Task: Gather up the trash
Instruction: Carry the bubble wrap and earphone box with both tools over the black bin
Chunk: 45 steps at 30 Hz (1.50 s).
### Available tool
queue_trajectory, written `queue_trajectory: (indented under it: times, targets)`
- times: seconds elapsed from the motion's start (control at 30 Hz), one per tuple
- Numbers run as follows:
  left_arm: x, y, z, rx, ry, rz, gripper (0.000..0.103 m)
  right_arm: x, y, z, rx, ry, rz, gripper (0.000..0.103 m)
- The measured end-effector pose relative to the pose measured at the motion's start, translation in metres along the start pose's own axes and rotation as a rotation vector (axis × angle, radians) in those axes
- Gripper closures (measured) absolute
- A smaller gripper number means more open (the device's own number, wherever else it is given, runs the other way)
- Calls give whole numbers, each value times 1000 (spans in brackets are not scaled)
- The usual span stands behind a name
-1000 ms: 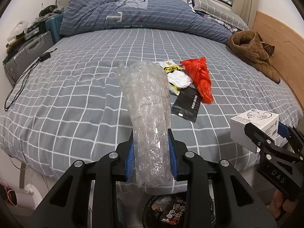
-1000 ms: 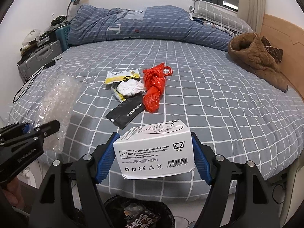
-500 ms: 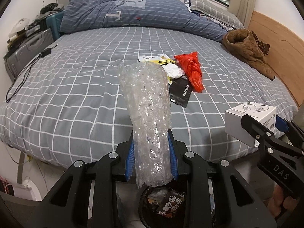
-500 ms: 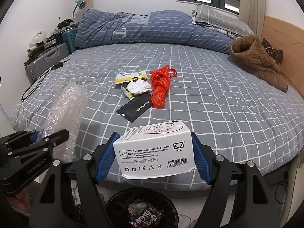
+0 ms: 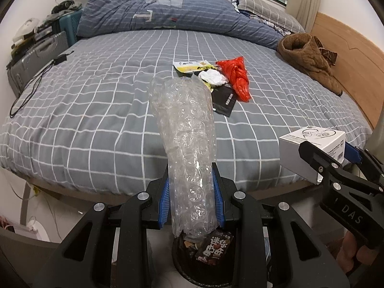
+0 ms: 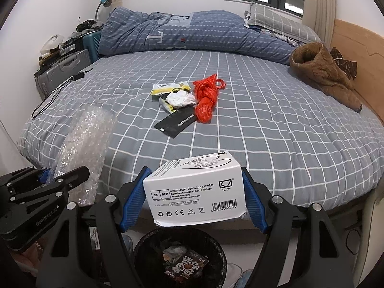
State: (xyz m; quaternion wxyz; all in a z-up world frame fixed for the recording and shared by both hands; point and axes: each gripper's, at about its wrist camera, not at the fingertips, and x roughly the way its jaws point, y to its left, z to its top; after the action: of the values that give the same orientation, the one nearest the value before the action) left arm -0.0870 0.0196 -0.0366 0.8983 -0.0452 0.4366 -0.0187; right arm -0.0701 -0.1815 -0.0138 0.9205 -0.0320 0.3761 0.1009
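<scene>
My left gripper [image 5: 190, 196] is shut on a roll of clear bubble wrap [image 5: 184, 139], held upright above a black trash bin [image 5: 204, 259]. My right gripper [image 6: 195, 192] is shut on a white cardboard box [image 6: 195, 192], above the same bin [image 6: 180, 259]. The box also shows in the left wrist view [image 5: 312, 141], and the bubble wrap in the right wrist view [image 6: 84, 144]. On the bed lie a red plastic bag [image 6: 206, 100], crumpled white paper [image 6: 180, 98], a yellow wrapper [image 6: 168, 87] and a black packet [image 6: 176, 124].
The grey checked bed [image 6: 264, 132] fills the view, with a blue duvet [image 6: 192, 33] at the back and a brown coat [image 6: 326, 79] at right. A grey suitcase [image 6: 62, 72] and a black cable [image 6: 52, 96] are at left. The bin holds wrappers.
Both grippers have drawn back from the bed with their loads. The bed looks farther away and the trash bin shows more fully below the grippers.
</scene>
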Motion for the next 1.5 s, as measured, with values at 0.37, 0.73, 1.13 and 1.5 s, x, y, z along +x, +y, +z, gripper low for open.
queue_trajectory:
  times: [0.37, 0.73, 1.13, 1.5]
  targets:
    - [-12, -4, -23, 0, 15, -4, 74, -14, 4, -17, 2, 13, 11, 33]
    - [-18, -3, -54, -22, 75, 4, 73, -25, 13, -39, 1, 42, 18, 33]
    - [-34, 1, -80, -39, 118, 22, 74, -46, 14, -60, 11, 60, 4, 33]
    - [-34, -4, -110, -29, 170, 14, 74, -57, 20, -86, 0, 92, -26, 33]
